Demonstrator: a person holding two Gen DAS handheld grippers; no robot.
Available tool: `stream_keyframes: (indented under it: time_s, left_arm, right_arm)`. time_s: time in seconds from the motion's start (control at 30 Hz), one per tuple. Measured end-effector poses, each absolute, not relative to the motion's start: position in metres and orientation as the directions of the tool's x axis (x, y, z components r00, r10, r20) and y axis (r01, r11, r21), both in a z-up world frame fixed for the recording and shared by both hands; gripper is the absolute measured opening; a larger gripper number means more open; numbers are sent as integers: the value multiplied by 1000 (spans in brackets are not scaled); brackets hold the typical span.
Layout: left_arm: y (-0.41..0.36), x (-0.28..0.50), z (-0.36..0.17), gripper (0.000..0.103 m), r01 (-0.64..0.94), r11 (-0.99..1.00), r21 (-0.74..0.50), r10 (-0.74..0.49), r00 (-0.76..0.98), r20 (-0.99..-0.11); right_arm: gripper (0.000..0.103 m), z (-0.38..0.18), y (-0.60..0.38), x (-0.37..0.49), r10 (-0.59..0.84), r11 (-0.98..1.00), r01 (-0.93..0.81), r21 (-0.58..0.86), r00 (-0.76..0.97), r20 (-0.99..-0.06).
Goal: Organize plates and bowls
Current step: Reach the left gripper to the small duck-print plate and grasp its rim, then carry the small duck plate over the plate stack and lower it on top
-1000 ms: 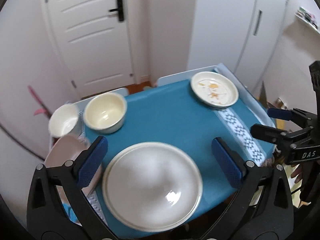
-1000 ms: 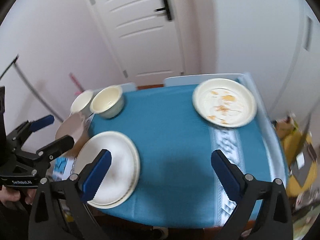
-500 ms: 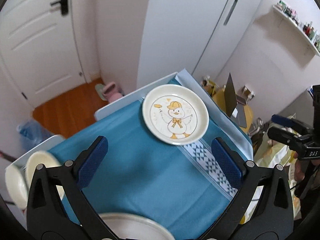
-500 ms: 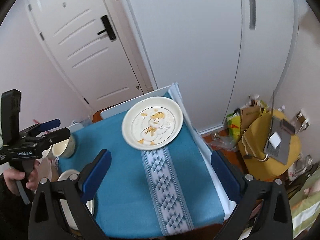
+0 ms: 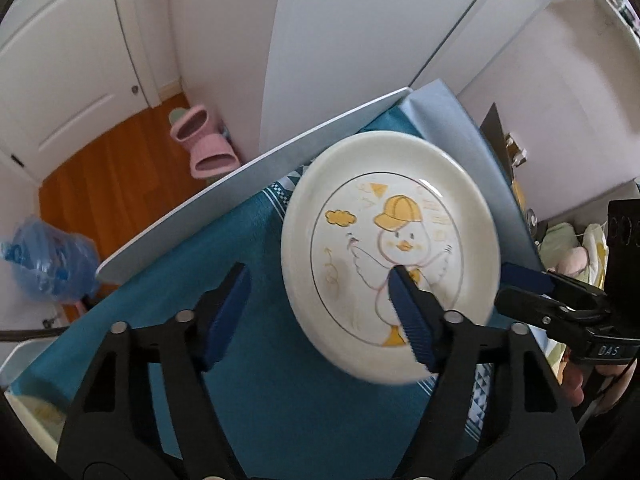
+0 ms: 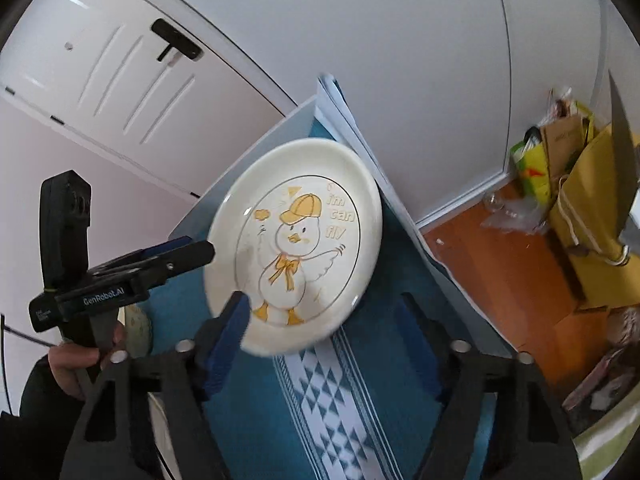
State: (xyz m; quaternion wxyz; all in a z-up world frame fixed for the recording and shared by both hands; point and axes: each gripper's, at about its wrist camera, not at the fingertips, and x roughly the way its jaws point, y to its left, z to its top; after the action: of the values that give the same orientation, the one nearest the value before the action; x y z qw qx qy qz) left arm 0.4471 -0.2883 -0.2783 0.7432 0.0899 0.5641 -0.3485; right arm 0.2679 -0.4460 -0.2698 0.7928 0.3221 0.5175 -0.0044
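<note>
Both tongs had just been closing, from their widest spread a second before to about half open, and each carried nothing. At the earlier moment the left gripper (image 5: pixel 316 312) had hung over a plain cream plate at the near edge of the table; now it had swung across and dropped toward the round cream plate printed with a yellow-capped duck (image 5: pixel 390 254). Its right-hand blue pad lay in front of the plate's printed centre while the left-hand pad sat over bare cloth, so the plate's left rim fell between the jaws. Whether a pad touched the rim could not be told through the blur; no grip showed.

From its own camera, the right gripper (image 6: pixel 328 328) had likewise come down and rolled. Its left-hand pad overlapped the duck plate's lower-left rim, its other pad was over the white triangle-patterned stripe, and the jaws were pressing on nothing.

Judged from this, both hands were converging on the same plate from opposite sides, probably to lift it toward the other dishes, a step not yet done.

Beyond the pads the plate rested on the teal tablecloth (image 5: pixel 248 248) near the table's far corner. Farther out, a pair of pink slippers (image 5: pixel 204 146) sat on the wooden floor, and a yellow paper bag (image 6: pixel 592 216) stood beside the wall.
</note>
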Motion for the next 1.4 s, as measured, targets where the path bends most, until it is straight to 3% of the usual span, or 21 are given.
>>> stream_keyframes:
  time_s: [0.13, 0.2, 0.27, 0.47, 0.87, 1.4]
  left_arm:
    - [-297, 454, -293, 51, 626, 735, -261, -399, 87, -913]
    - [-301, 455, -299, 48, 637, 728, -255, -392, 82, -916]
    - [-302, 456, -301, 32, 641, 730, -238, -381, 91, -920]
    - [-298, 459, -302, 24, 644, 735, -212, -372, 120, -921]
    - [-292, 443, -270, 24, 647, 744, -167, -384, 210, -899]
    - [-237, 333, -139, 24, 599, 778, -191, -475, 361, -803]
  right_arm:
    - [49, -281, -448, 275, 309, 787, 371, 493, 454, -836]
    - [35, -284, -446, 277, 292, 796, 378, 473, 444, -847]
    - [30, -287, -445, 280, 284, 799, 383, 464, 440, -852]
    - [15, -291, -447, 281, 241, 811, 401, 425, 434, -868]
    - [15, -274, -449, 280, 219, 853, 339, 398, 459, -861]
    - [15, -149, -427, 222, 194, 917, 189, 351, 557, -808]
